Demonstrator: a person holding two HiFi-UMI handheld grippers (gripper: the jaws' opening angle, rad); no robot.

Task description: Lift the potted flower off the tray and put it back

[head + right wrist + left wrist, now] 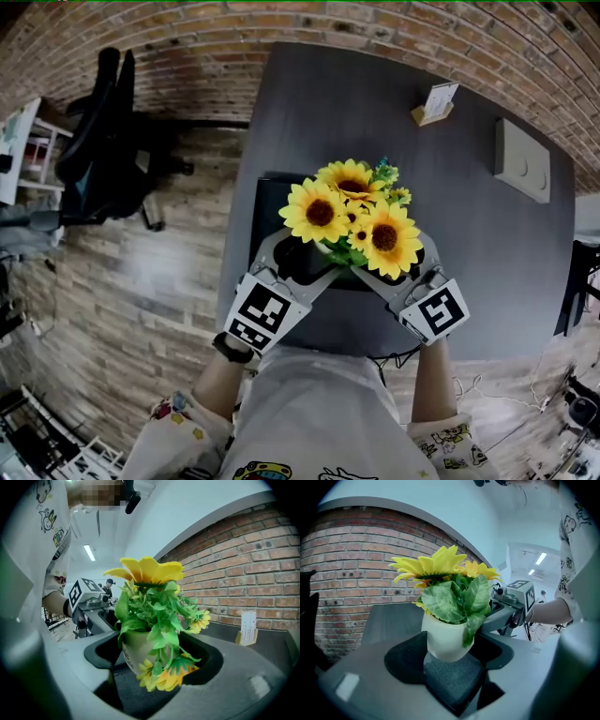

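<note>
The potted flower [352,216], yellow sunflowers in a white pot [445,639], is low over the black tray [267,202] on the dark table; I cannot tell whether its base touches. My left gripper [306,251] comes in from the lower left. My right gripper [398,267] comes in from the lower right. In the left gripper view the pot sits between the black pads [405,660], which lie against its sides. The right gripper view shows the pot [133,651] wedged the same way, with leaves hiding its right side. Each gripper shows beyond the pot in the other's view.
The grey table [469,262] carries a small card stand [433,103] at the back and a pale flat box [522,161] at the right. A black office chair [103,131] stands on the wooden floor to the left. A brick wall runs behind.
</note>
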